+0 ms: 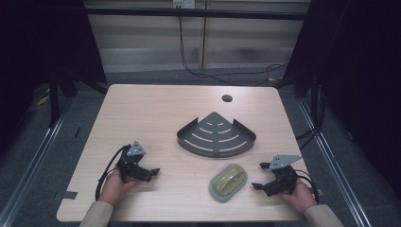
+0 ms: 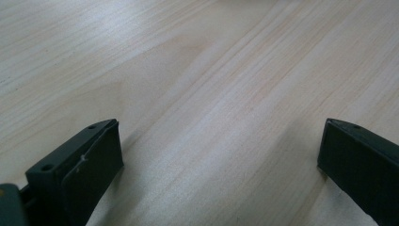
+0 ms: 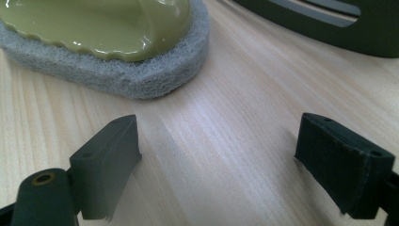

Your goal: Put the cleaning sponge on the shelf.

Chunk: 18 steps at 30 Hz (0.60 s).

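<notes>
the scrubber (image 1: pixel 228 182) lies low and right of centre on the desk (image 1: pixel 156 109), below the rack (image 1: pixel 216 135). light, soft pad, slick stiff handle: grip that arch. right gripper (image 1: pixel 260 176) just beside it, jaws wide, empty; left gripper (image 1: pixel 153 171) likewise wide.

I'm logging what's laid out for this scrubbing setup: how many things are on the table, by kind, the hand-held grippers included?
Scrub pad with yellow-green handle: 1
Dark grey slotted corner shelf: 1
Hand-held grippers: 2, the left gripper and the right gripper, both with fingers apart and nothing between them
Total: 4
</notes>
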Each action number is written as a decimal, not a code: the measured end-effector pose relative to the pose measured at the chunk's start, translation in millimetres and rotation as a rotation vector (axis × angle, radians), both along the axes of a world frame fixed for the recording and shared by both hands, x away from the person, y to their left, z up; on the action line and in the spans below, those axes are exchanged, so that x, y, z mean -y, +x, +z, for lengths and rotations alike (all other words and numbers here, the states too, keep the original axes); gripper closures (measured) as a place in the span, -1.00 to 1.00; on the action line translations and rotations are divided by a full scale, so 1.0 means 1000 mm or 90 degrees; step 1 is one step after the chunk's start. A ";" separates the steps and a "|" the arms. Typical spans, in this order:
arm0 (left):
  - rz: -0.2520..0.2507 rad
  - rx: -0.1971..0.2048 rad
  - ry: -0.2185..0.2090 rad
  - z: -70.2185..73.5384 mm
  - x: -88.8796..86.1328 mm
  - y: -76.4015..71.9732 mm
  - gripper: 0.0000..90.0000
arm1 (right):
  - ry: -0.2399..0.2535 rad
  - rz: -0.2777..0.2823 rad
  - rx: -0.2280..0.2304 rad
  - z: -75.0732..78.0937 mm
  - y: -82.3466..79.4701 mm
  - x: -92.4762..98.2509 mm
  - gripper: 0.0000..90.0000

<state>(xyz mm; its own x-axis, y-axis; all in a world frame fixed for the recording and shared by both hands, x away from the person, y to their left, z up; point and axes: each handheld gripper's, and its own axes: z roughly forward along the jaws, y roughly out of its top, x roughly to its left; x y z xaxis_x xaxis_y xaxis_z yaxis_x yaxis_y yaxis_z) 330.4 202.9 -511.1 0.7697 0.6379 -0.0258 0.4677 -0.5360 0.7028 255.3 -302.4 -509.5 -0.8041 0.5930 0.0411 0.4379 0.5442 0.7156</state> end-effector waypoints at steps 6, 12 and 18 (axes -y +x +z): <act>-0.001 0.000 0.000 0.000 0.000 0.000 -1.00 | -0.068 0.033 -0.046 0.011 0.007 -0.009 -0.68; -0.004 0.000 0.004 0.000 -0.001 0.001 -1.00 | -0.144 0.101 -0.052 0.030 0.012 -0.020 -0.52; -0.007 0.001 0.003 0.000 -0.001 0.002 -1.00 | -0.210 0.163 -0.060 0.055 0.022 -0.036 -0.44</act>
<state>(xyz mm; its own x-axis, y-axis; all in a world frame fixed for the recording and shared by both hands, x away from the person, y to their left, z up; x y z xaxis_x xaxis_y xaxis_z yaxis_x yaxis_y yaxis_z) 332.1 203.7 -510.9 0.7764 0.6299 -0.0221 0.4615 -0.5442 0.7006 277.8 -266.9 -454.4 -0.9289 0.3686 -0.0363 0.3146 0.8367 0.4482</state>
